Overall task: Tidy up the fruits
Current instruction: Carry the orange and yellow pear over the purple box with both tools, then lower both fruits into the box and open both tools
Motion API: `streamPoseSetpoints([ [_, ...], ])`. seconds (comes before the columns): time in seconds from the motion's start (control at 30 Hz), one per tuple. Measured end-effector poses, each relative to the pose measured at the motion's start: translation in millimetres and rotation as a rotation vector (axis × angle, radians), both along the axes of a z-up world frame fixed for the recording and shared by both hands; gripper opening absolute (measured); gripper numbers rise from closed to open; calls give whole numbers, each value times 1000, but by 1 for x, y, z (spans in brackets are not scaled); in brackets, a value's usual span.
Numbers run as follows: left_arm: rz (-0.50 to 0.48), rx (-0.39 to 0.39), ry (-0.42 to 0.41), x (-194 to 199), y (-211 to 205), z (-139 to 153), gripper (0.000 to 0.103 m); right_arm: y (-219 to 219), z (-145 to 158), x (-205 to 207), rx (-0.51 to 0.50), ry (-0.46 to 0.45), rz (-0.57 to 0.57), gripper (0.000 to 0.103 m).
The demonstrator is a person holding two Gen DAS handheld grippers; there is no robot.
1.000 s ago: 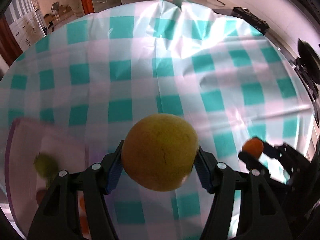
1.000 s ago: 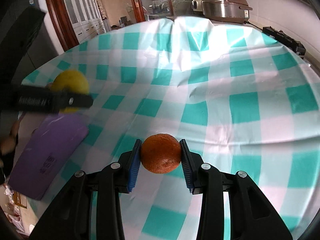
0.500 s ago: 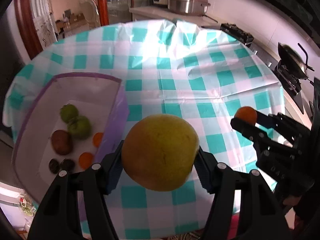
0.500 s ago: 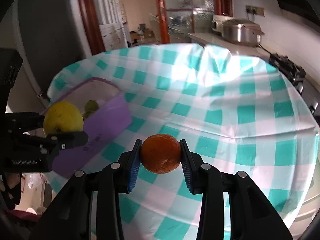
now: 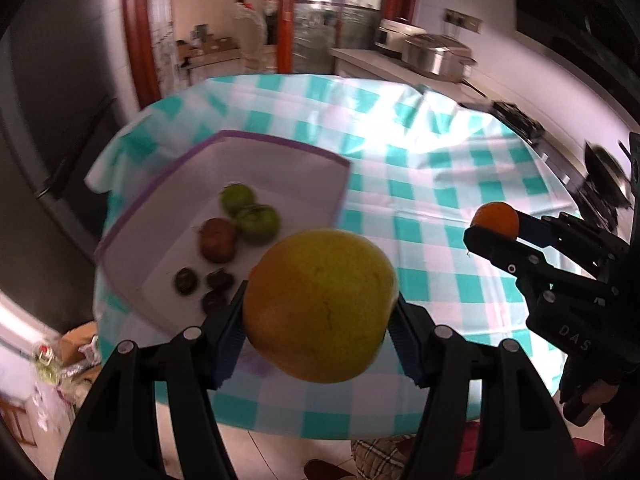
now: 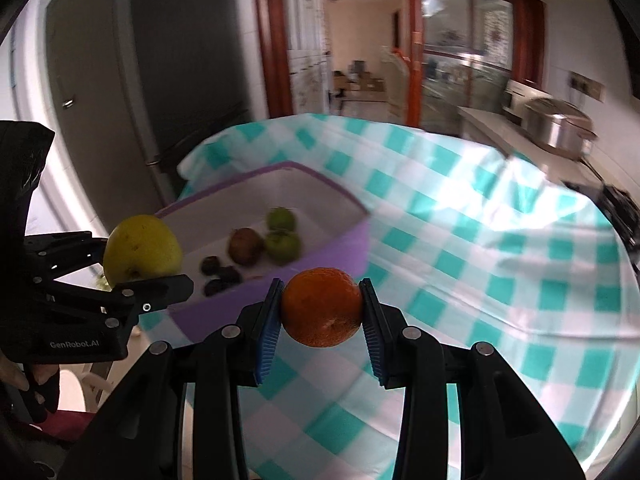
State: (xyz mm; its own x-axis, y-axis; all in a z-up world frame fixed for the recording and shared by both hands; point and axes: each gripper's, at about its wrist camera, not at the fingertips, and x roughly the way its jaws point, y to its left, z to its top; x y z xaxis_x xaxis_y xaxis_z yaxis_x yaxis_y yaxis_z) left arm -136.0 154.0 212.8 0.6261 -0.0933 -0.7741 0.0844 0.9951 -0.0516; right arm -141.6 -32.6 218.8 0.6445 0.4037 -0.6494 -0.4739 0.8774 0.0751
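My left gripper [image 5: 318, 320] is shut on a large yellow-green pear [image 5: 320, 306] and holds it high above the table's near edge. It also shows in the right wrist view [image 6: 142, 252]. My right gripper [image 6: 322, 308] is shut on an orange [image 6: 321, 306], also in the air; the orange shows in the left wrist view [image 5: 495, 220]. A purple-rimmed white bin [image 5: 280, 144] on the table's left holds two green fruits [image 5: 256, 220], a brown fruit [image 5: 217, 239] and several dark small fruits [image 5: 186, 281].
The round table has a teal and white checked cloth [image 5: 460, 184]. A counter with a steel cooker [image 5: 436, 56] stands behind it, and a stove [image 5: 520, 120] on the right. A dark fridge [image 6: 180, 60] stands on the left.
Both grippers have risen and pulled back from the table with their fruit still held. The whole table and the bin's contents now show from higher up.
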Motion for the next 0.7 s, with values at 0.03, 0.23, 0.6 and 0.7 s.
streamPoseSetpoints([
  [0.03, 18, -4, -1, -2, 6, 0, 64, 7, 1, 0, -3, 1, 19, 38],
  [0.23, 144, -41, 15, -5, 48, -9, 64, 54, 5, 5, -31, -4, 155, 38],
  [0.6, 269, -80, 49, 16, 78, -36, 64, 104, -13, 43, -52, 62, 268, 38],
  [0.7, 292, -96, 77, 32, 84, -49, 64, 109, -18, 61, -69, 73, 274, 38],
])
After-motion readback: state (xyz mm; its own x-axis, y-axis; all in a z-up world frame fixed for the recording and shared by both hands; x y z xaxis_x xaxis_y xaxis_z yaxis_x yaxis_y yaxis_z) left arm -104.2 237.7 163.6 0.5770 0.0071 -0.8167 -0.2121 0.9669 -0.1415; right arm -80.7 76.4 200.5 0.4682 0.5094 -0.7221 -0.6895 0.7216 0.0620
